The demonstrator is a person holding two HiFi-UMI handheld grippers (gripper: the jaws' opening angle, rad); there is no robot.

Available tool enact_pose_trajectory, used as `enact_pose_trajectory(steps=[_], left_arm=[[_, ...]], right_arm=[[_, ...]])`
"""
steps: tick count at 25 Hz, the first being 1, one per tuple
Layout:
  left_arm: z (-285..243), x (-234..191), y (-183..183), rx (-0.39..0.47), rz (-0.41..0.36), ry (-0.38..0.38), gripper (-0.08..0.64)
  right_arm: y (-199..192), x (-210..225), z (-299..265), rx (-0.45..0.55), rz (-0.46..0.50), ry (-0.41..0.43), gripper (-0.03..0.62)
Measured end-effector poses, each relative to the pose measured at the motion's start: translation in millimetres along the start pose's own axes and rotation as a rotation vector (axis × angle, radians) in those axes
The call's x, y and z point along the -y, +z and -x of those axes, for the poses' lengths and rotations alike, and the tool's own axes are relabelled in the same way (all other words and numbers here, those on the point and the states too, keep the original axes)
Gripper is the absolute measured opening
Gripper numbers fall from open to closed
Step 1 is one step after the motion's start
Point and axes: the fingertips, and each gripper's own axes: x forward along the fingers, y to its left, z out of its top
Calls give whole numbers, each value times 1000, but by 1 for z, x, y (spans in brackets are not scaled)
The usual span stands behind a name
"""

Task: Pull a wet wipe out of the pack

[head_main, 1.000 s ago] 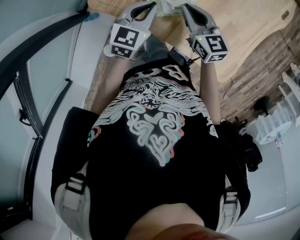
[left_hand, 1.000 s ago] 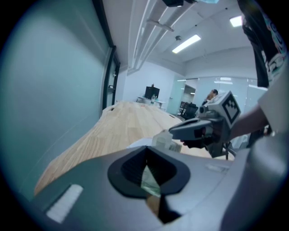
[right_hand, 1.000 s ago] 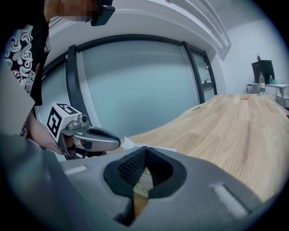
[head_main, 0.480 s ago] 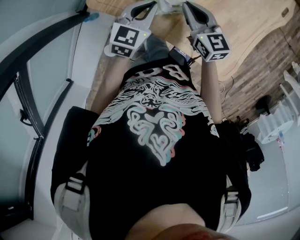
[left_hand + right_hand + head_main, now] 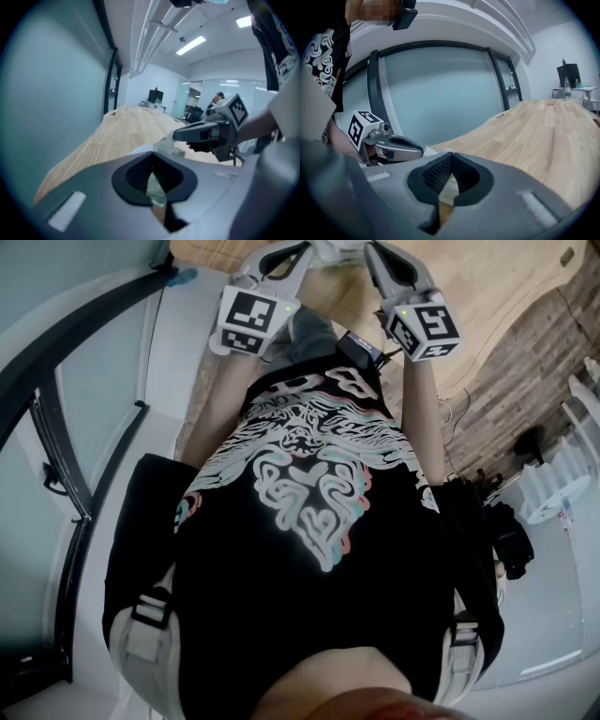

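The wet wipe pack [image 5: 337, 249] is a pale shape at the top edge of the head view, mostly cut off, lying on the wooden table [image 5: 487, 296]. My left gripper [image 5: 305, 249] and right gripper [image 5: 370, 251] point at it from either side. In the left gripper view my left gripper [image 5: 151, 158] has its jaws together, and the pack [image 5: 164, 146] lies just beyond, beside the right gripper [image 5: 177, 136]. The right gripper [image 5: 451, 161] is shut too, with the pack [image 5: 438, 152] and the left gripper [image 5: 421, 151] ahead. Whether either gripper pinches the pack is hidden.
A glass wall with dark frames [image 5: 94, 381] runs along the left of the table. The long table stretches away, with a monitor and bottles [image 5: 568, 77] at its far end. White chairs [image 5: 553, 493] stand on the floor to the right. My black T-shirt fills the middle of the head view.
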Motion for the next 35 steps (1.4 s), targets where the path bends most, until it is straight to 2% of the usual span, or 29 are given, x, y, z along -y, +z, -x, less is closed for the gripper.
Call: enact_pose_trajectory(steps=[35], left_arm=[[3, -1, 2, 10, -2, 27, -12]], right_arm=[[3, 1, 7, 5, 37, 5, 0]])
